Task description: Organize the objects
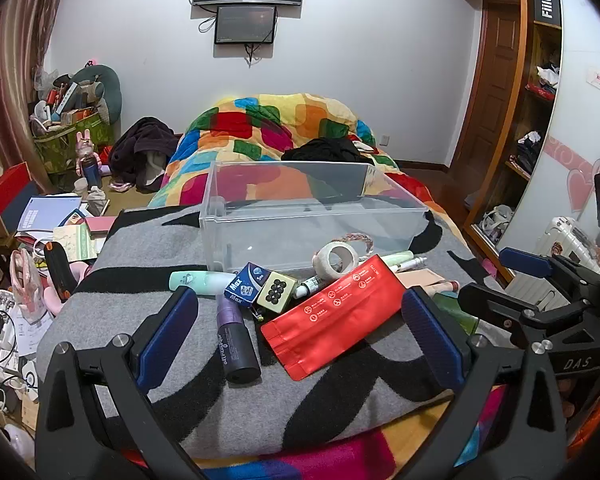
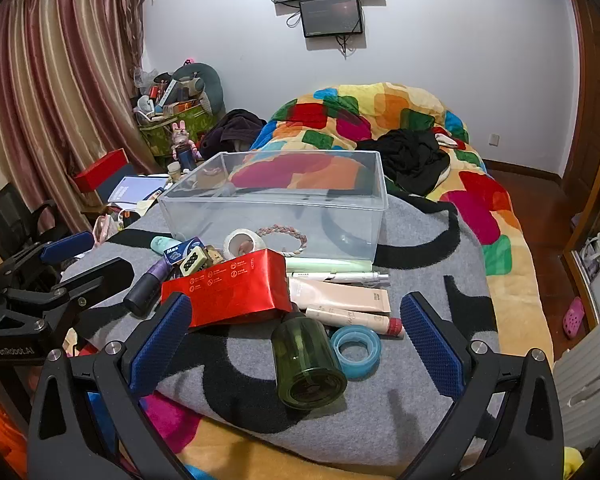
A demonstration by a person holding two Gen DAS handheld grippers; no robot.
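Note:
A clear plastic bin [image 1: 260,216] [image 2: 204,208] stands on a grey and black blanket [image 1: 140,280] on the bed; a braided bracelet [image 2: 284,236] lies inside. In front of it lie a red pouch [image 1: 336,316] [image 2: 232,292], a purple spray can [image 1: 236,344], a blue Max box [image 1: 246,284], a tape roll [image 1: 336,258], a green jar [image 2: 308,364], a blue tape ring [image 2: 358,350] and cream tubes [image 2: 340,296]. My left gripper [image 1: 300,308] is open around the can and pouch. My right gripper [image 2: 296,316] is open around the jar.
A colourful quilt [image 1: 268,124] with black clothes [image 2: 412,156] fills the bed behind the bin. Books and clutter [image 1: 52,216] sit on the left side. A wardrobe [image 1: 532,92] stands on the right. Each gripper shows in the other's view, the right one [image 1: 540,280] and the left one [image 2: 60,264].

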